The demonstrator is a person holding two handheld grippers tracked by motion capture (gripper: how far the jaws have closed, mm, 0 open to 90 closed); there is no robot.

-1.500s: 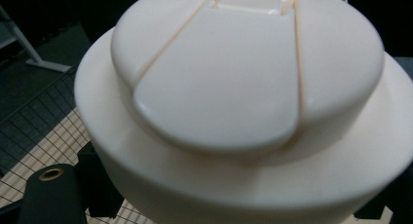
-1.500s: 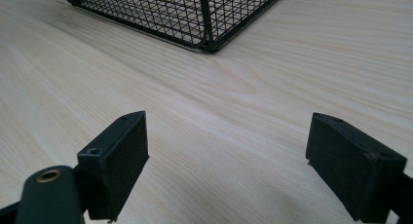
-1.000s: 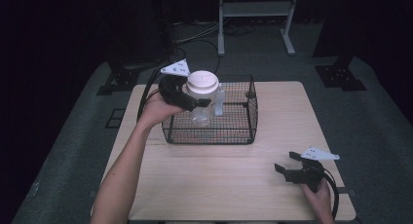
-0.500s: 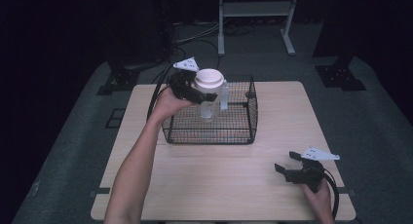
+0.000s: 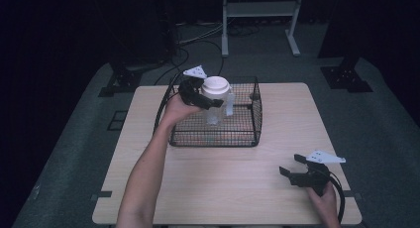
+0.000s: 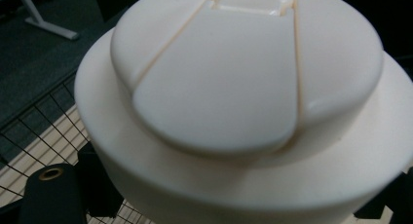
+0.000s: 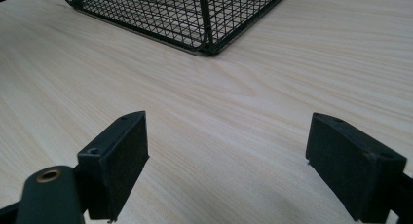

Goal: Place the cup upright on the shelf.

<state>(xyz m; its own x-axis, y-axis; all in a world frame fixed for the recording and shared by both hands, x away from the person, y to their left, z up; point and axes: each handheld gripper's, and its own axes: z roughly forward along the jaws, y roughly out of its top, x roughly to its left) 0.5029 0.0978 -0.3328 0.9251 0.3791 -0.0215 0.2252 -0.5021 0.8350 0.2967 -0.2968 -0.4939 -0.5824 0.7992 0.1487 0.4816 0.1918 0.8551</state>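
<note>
The left claw (image 5: pixel 210 102) is pinching a clear plastic cup with a cream-white domed lid (image 5: pixel 216 100), and it takes the cup just under the lid's rim, where the wall is probably stiffest and the wide rim can stop the cup from slipping down. The cup is held upright above the inside of the black wire mesh basket (image 5: pixel 247 135); I cannot tell if its bottom touches the basket floor or hangs a little over it. In the left gripper view the cream lid (image 6: pixel 234 107) is very close to the camera, and a dark jaw pad appears at each lower corner against the cup, which agrees with a firm grip from two sides. The basket stands on the far half of the pale wooden worktop (image 5: pixel 223 188), near the left arm, so this hand can reach over the wire wall from above. Holding the cup straight seems sensible, because a tilted cup could spill or catch on the mesh. The right claw (image 5: pixel 293 169) rests low near the front right corner of the worktop, well apart from the basket, with its jaws spread wide and nothing between them; in the right gripper view only bare wood lies between the two black pads (image 7: pixel 122 158). I judge it is parked there to leave the way free.
</note>
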